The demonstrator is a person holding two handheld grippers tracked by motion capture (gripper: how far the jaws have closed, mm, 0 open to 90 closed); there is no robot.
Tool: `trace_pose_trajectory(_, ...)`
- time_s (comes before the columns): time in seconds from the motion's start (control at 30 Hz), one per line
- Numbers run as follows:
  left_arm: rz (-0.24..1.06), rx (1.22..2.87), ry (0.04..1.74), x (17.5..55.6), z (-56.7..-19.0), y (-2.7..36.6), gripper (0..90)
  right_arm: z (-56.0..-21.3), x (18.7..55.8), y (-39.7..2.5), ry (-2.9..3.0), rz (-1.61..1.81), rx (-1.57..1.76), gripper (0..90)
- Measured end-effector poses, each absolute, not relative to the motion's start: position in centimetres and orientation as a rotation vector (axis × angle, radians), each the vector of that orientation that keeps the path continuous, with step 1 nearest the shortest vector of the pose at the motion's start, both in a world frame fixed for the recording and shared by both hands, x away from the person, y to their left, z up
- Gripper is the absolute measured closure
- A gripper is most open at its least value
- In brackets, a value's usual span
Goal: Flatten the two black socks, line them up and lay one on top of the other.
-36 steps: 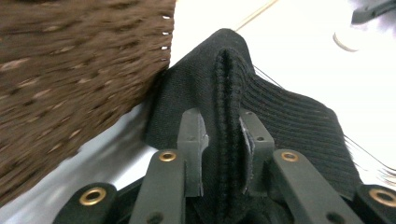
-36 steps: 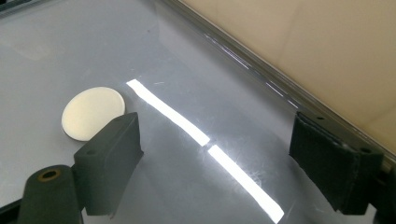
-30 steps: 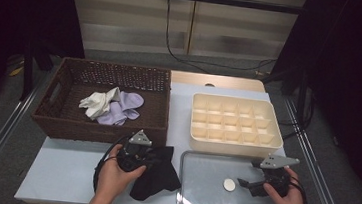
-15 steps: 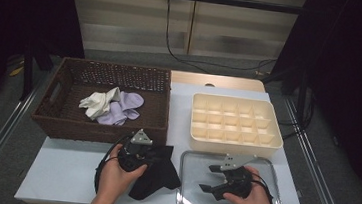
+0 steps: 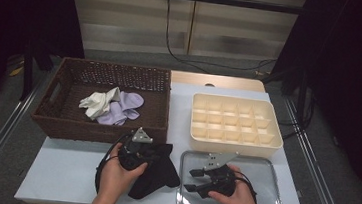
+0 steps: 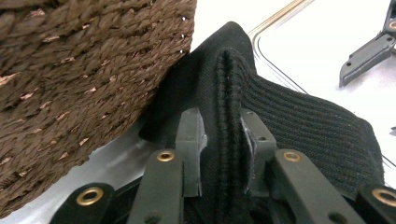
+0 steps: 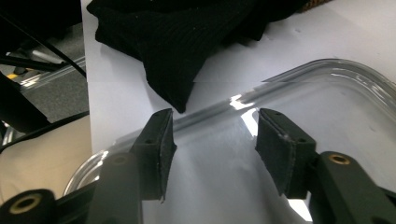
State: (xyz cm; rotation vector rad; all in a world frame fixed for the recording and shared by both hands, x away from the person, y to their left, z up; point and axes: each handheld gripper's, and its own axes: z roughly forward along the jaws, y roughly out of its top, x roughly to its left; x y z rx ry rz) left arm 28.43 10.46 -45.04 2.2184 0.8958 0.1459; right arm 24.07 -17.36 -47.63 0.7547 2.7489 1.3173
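- High view: black ribbed knit cloth lies on white table just before brown wicker basket, long axis running from basket towards table's near edge.
- Left gripper pinches cloth's ribbed fold; its near end hidden under hand.
- Right gripper gapes wide above clear plastic tray, holding nothing.

Probably a lab: black curtains, cables.

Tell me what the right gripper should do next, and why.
Probably ease the right gripper forward toward the sock and close on its free corner. Its jaws stand open above the clear tray, holding nothing, and the sock's point lies just past the tray's rim. The left gripper is already shut on the sock's ribbed fold, so a second grip seems the natural step.
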Motion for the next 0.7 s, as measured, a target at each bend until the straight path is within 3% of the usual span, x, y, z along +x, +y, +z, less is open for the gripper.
trace_pose_trajectory(0.27,0.151,2.230,0.889,28.5,-45.0,10.3,72.6,-47.3,24.4,-15.8,2.772,1.383,0.721,55.3)
trace_pose_trajectory(0.5,0.151,2.232,0.873,28.4,-45.1,10.2,71.3,-47.7,24.7,-14.8,2.806,1.396,0.730,86.9)
trace_pose_trajectory(0.7,0.155,2.227,0.876,28.4,-45.0,10.5,69.5,-47.1,25.3,-15.5,2.774,1.407,0.798,89.7)
